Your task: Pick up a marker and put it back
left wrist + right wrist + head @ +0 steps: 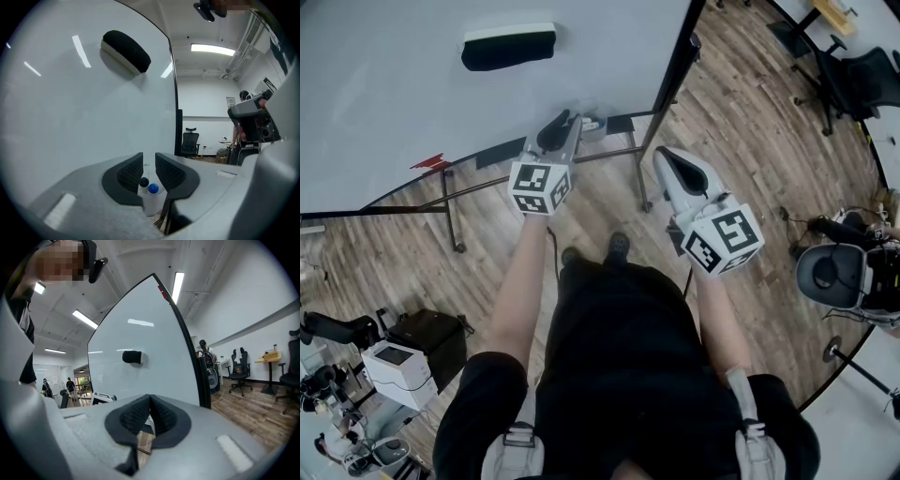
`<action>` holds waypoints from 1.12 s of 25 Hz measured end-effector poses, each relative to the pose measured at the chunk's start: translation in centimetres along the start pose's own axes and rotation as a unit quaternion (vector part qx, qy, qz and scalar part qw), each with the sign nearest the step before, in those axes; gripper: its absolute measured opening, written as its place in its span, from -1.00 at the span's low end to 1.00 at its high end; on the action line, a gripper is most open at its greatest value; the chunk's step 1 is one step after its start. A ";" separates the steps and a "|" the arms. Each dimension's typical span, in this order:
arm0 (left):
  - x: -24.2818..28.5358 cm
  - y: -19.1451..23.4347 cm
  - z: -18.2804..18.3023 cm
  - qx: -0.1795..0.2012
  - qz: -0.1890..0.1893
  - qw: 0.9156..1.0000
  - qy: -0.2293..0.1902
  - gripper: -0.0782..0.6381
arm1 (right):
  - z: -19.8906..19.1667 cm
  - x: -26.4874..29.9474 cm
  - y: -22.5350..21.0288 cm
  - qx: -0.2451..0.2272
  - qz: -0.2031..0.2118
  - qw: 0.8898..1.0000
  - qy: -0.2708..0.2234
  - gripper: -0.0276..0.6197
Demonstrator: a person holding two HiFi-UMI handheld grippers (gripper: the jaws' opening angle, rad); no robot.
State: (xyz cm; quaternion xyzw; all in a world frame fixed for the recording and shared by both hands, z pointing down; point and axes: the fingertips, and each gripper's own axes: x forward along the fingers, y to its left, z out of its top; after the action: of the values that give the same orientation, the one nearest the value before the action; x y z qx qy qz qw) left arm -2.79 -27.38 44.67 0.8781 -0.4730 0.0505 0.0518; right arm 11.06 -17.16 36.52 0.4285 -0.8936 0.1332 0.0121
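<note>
A white cup (pixel 151 202) hangs at the whiteboard's (pixel 412 103) lower edge and holds a black-capped marker (pixel 144 182) and a blue-capped marker (pixel 153 189). My left gripper (pixel 149 161) points at that cup; its jaws stand apart, and the two caps show in the gap just beyond the pads, untouched by either. In the head view the left gripper (pixel 569 120) sits right beside the cup (pixel 593 125). My right gripper (pixel 668 156) hovers further right, off the board's edge, and its jaws (pixel 150 399) are pressed together with nothing between them.
A black eraser (pixel 508 47) sticks high on the board. The board's metal stand (pixel 450 216) and black side post (pixel 675 66) rise from the wooden floor. A white box (pixel 398 370) and bags lie at lower left, office chairs (pixel 834 272) at right.
</note>
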 end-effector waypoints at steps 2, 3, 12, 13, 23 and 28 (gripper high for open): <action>-0.1 0.0 -0.1 0.001 0.000 1.000 0.002 -0.56 | 0.0 0.0 0.1 0.000 0.001 1.000 -0.001 -0.91; -0.2 0.0 -0.1 0.001 0.000 1.000 0.003 -0.56 | 0.0 0.0 0.2 0.000 0.001 1.000 -0.002 -0.91; -1.1 -0.4 0.2 0.004 0.003 1.000 0.002 -0.56 | 0.0 -0.3 0.5 -0.001 0.006 1.000 -0.004 -0.91; -1.2 -0.5 0.3 0.003 0.004 1.000 0.001 -0.56 | -0.1 -0.3 0.5 0.000 0.006 1.000 -0.004 -0.91; -4.0 -1.8 0.2 -0.007 -0.004 1.000 0.013 -0.61 | -2.4 -0.2 -0.1 0.038 -0.002 0.999 -0.004 -0.91; -6.1 -3.0 1.0 -0.017 -0.018 1.000 0.006 -0.65 | -1.5 0.3 1.1 0.031 -0.002 0.999 -0.015 -0.91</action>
State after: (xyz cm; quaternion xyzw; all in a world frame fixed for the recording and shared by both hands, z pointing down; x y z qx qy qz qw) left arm -3.55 -20.86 42.70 0.8851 -0.4576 0.0472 0.0706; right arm 9.88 -16.34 37.78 0.4325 -0.8882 0.1544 -0.0141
